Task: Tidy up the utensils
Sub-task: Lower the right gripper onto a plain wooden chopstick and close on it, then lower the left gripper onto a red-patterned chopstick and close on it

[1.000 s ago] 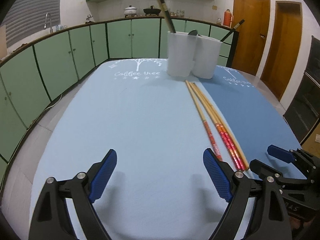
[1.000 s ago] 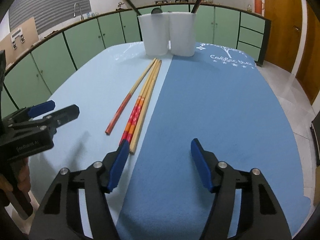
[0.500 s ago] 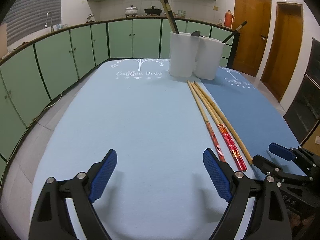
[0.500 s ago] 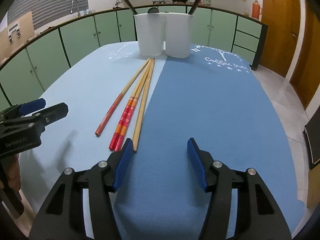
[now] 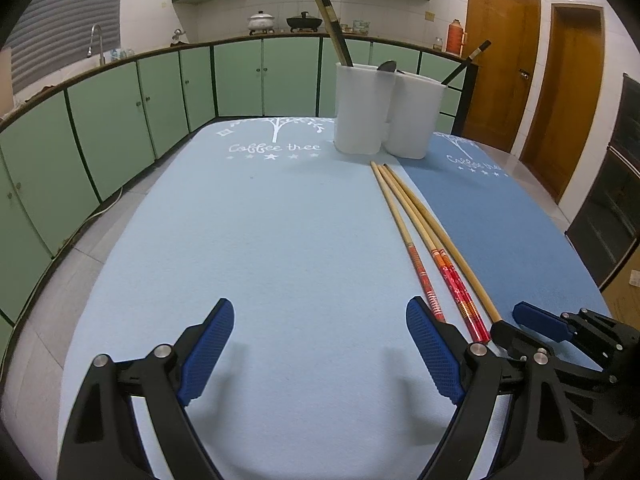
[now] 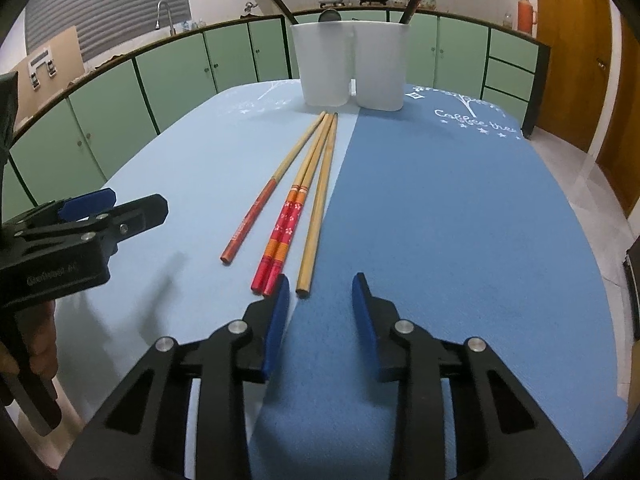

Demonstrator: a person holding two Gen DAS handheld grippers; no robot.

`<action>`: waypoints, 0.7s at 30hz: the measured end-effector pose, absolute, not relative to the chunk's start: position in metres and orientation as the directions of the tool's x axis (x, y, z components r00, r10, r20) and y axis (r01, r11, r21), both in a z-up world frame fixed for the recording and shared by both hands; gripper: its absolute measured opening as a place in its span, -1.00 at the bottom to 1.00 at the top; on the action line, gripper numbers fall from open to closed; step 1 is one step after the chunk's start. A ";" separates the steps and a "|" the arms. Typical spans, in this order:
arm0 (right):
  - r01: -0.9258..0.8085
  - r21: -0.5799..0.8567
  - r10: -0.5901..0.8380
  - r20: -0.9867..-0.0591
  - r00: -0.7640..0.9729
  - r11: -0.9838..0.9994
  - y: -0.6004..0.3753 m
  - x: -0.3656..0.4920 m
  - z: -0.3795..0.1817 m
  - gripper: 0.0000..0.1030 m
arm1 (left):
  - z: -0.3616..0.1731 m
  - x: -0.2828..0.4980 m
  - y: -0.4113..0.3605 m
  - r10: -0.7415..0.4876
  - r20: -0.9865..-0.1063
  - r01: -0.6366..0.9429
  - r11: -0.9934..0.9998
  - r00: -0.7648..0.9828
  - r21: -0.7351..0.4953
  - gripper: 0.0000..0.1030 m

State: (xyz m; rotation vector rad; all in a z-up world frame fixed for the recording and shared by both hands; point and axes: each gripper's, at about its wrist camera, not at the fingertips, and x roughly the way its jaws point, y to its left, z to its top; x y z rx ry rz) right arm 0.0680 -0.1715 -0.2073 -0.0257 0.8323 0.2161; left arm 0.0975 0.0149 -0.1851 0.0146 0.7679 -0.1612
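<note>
1. Plainly, white script reading "Coffee tree" under a white tree drawing is printed on the pale blue felt mat, and the same words show on the darker blue felt mat beside it; the two mats meet edge to edge and cover the bench.
2. The four long wooden chopsticks lie flat on the pale mat right along that seam, their thin tips near the twin white plastic utensil holders. One has a plain red end, two that touch each other have red flowered ends with orange bands, and one is bare wood.
3. The holders stand upright at the far end of the bench, touching each other, with dark chopsticks leaning out of them.
4. The right gripper has just been closing its jaws; they stand partly apart with nothing between them, just short of the bare chopstick's thick end.
5. The left gripper hangs over the pale mat with jaws spread wide and empty; faint lettering on its black body is unreadable.
6. Green cabinets under a dark worktop ring the room, with a tap, pots and wooden doors.
</note>
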 end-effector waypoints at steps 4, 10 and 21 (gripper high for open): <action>-0.207 0.029 0.162 -0.731 0.663 0.978 -0.166 0.070 -0.208 -0.68 | -0.186 0.098 0.014 -0.141 -0.693 0.153 0.987 0.707 -0.046 0.67; -0.195 0.061 0.177 -0.731 0.659 0.979 -0.172 0.074 -0.208 -0.87 | -0.186 0.096 0.008 -0.150 -0.695 0.168 0.985 0.703 -0.042 0.67; -0.075 0.087 0.115 -0.732 0.671 0.993 -0.211 0.074 -0.207 -0.88 | -0.192 0.099 -0.026 -0.192 -0.712 0.226 0.973 0.676 -0.047 0.54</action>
